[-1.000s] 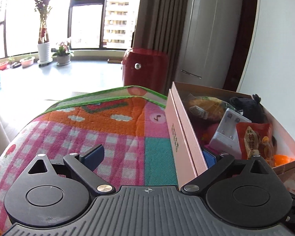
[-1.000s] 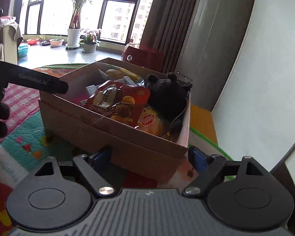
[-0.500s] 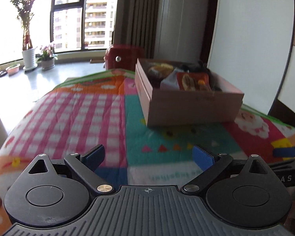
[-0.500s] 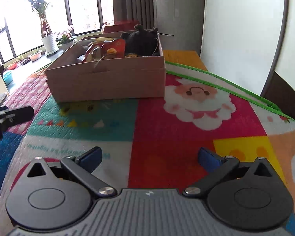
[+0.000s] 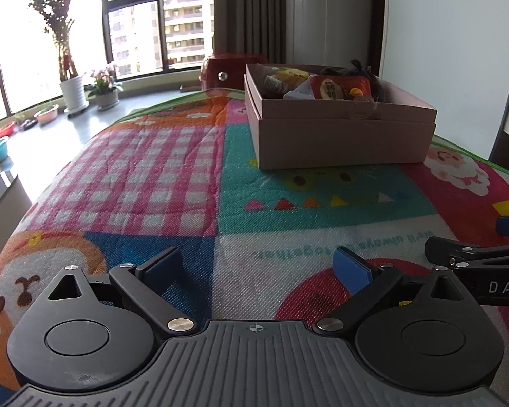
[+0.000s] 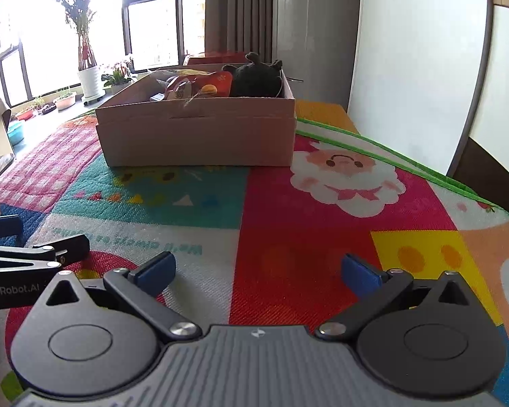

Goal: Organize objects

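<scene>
both grippers' jaws wide and empty, left gripper [image 5: 258, 266], right gripper [image 6: 259, 268], box [image 6: 200, 132] contents half hidden

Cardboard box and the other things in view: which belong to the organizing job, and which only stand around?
Job:
- cardboard box
- red snack bag inside it
- black plush toy inside it

Just around:
- patchwork mat
- tall potted plant
- red container behind the box

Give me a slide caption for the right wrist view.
Open right claw faces filled cardboard box across colourful mat.
</scene>
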{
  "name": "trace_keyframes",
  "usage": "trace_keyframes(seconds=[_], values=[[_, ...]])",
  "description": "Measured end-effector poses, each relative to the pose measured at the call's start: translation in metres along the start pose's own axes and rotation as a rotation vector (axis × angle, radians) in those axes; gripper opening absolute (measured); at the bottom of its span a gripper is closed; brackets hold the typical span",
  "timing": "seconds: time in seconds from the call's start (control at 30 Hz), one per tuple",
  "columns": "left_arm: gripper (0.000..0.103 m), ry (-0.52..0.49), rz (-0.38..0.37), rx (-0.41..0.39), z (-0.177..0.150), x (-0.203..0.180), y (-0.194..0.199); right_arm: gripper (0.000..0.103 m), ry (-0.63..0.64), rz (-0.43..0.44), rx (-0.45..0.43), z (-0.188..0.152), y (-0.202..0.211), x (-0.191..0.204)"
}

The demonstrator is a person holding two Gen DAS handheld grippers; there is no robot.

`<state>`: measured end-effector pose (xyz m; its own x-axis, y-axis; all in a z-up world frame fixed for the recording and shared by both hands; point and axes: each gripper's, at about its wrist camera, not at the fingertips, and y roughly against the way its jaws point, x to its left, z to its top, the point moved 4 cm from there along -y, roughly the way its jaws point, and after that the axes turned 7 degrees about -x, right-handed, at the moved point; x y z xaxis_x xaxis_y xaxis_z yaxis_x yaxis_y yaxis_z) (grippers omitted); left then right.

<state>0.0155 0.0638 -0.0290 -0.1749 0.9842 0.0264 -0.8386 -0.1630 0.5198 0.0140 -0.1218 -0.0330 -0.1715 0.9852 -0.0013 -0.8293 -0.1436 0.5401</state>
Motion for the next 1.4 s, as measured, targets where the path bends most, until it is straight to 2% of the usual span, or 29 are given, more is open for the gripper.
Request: trace_keyframes(seconds=[1.4], values=[[0.1,0.011,-0.001,0.002,0.0011,0.0014,0.0005,0.103,-0.012,0.008,-0.003,0.0013,-0.0023,-0.0023]])
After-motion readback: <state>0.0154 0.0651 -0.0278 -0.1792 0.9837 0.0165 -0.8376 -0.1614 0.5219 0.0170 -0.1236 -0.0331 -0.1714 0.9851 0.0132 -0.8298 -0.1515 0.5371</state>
